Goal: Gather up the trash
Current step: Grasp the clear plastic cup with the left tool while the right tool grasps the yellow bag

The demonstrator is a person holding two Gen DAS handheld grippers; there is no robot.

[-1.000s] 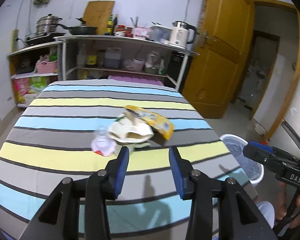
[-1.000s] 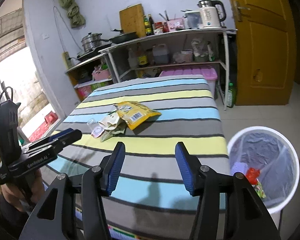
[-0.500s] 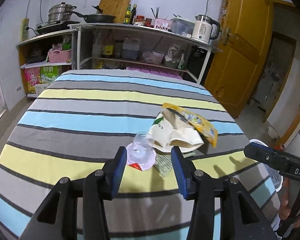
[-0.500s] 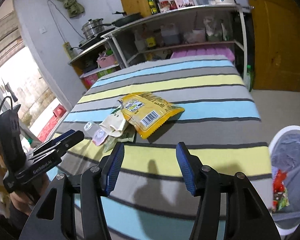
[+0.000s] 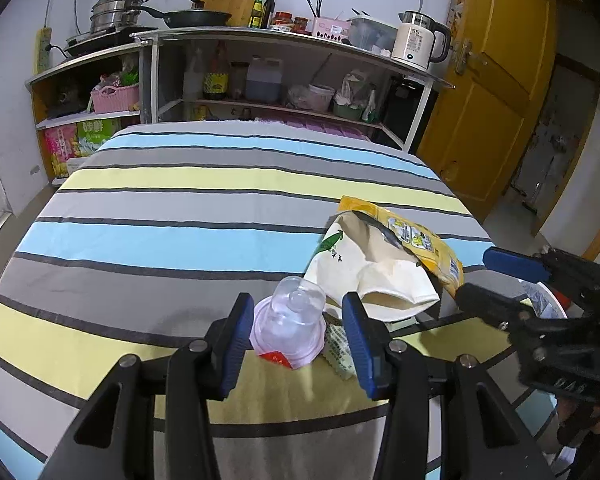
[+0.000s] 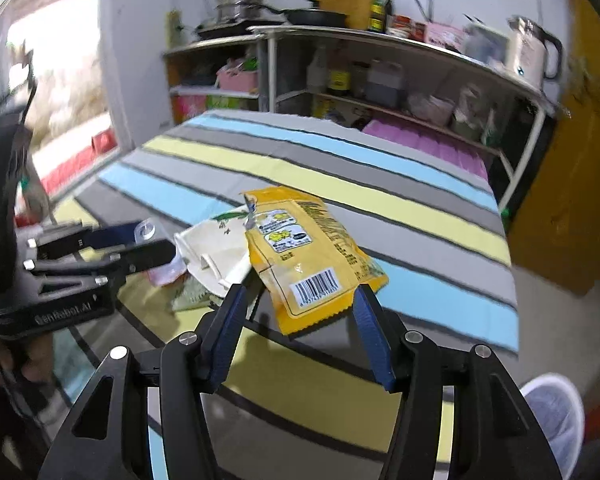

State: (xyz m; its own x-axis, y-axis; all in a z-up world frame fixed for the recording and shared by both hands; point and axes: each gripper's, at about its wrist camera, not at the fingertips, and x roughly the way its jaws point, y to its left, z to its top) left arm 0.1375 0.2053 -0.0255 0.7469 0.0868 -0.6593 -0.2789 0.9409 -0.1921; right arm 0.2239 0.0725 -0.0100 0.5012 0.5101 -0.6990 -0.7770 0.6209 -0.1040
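A clear plastic cup [image 5: 294, 316] with a pink rim lies on its side between the fingers of my left gripper [image 5: 298, 312], which is open around it; I see no pad pressing. A white paper bag [image 5: 372, 276] sits just beyond, under a yellow snack bag [image 5: 420, 240]. In the right wrist view the yellow snack bag [image 6: 304, 252] has its barcode end between the fingers of my open right gripper [image 6: 300, 304], which does not grip it. The white paper bag [image 6: 216, 248] lies to its left. My left gripper [image 6: 156, 240] shows at the left there, my right gripper [image 5: 474, 274] at the right of the left view.
A green patterned wrapper [image 5: 338, 344] lies under the cup and paper bag. All of it rests on a striped tablecloth [image 5: 180, 240]. A white lined trash bin [image 6: 556, 412] stands off the table's near right corner. Shelves with cookware [image 5: 260, 80] and a yellow door [image 5: 492, 92] are behind.
Both grippers have closed in on the trash pile. The left now straddles the cup; the right has rolled and reached the yellow bag's near end. The bin slid to the frame's corner.
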